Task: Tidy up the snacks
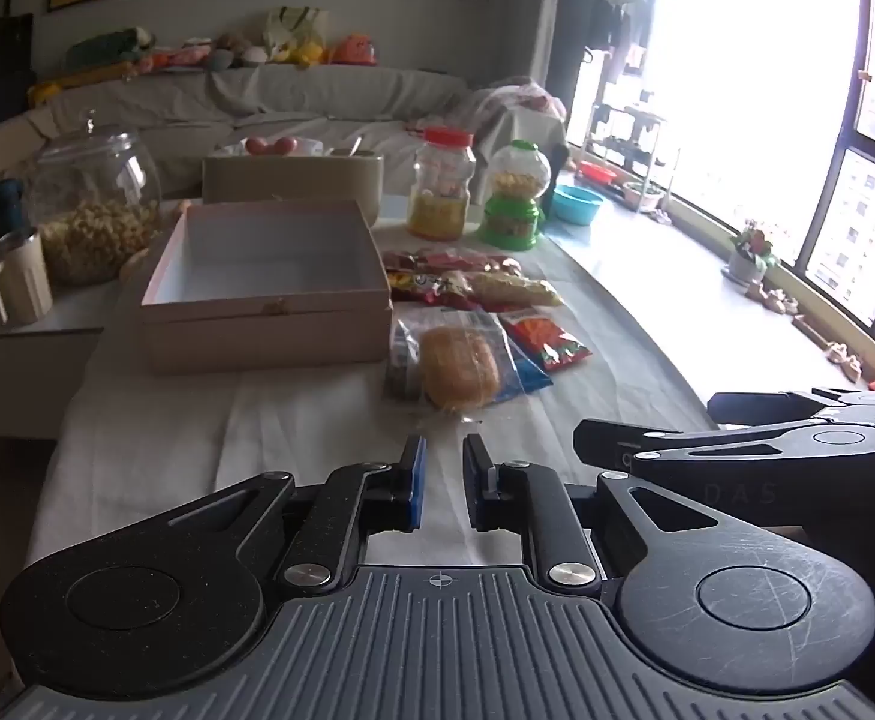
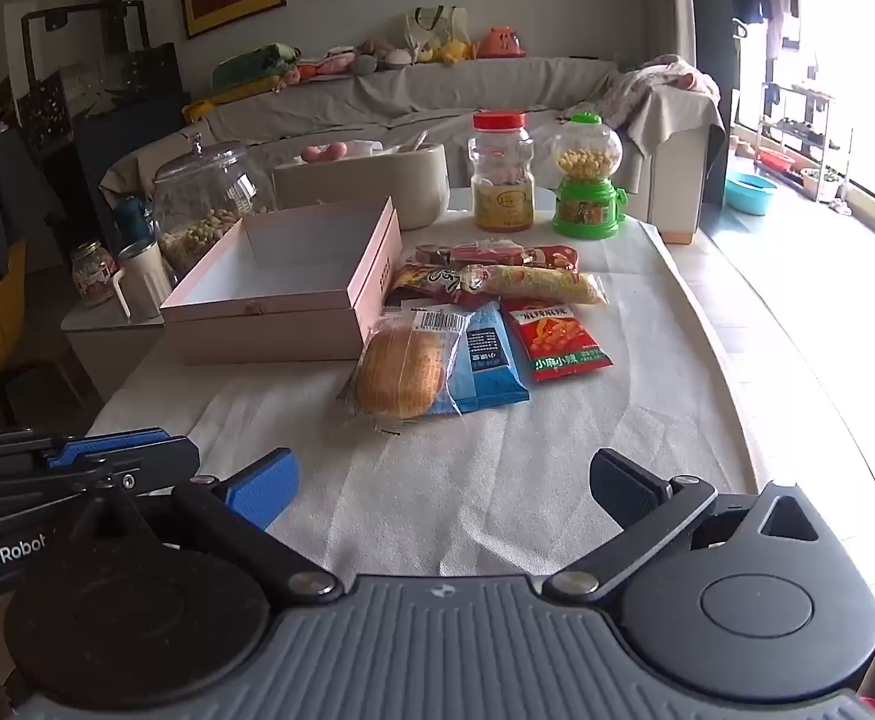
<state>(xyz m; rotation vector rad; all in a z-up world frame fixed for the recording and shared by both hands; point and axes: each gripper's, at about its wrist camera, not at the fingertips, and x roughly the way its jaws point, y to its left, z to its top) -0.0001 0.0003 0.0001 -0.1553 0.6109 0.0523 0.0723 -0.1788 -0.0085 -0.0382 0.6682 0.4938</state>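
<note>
We are at the start of the sorting, our left gripper [image 1: 443,480] pinched together on nothing and our right gripper [image 2: 440,489] spread wide, and next we reach toward twelve o'clock for the wrapped bun [image 2: 401,372], just beside the open box [image 2: 269,324].

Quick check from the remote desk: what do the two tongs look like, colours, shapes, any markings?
Both tongs are black linkage arms on round pivot discs over a grey ribbed base. Left tongs carry blue pads; right tongs have blue textured pads. White "GenRobot" lettering shows on the left unit's side, and faint "DAS" on the right unit.
</note>
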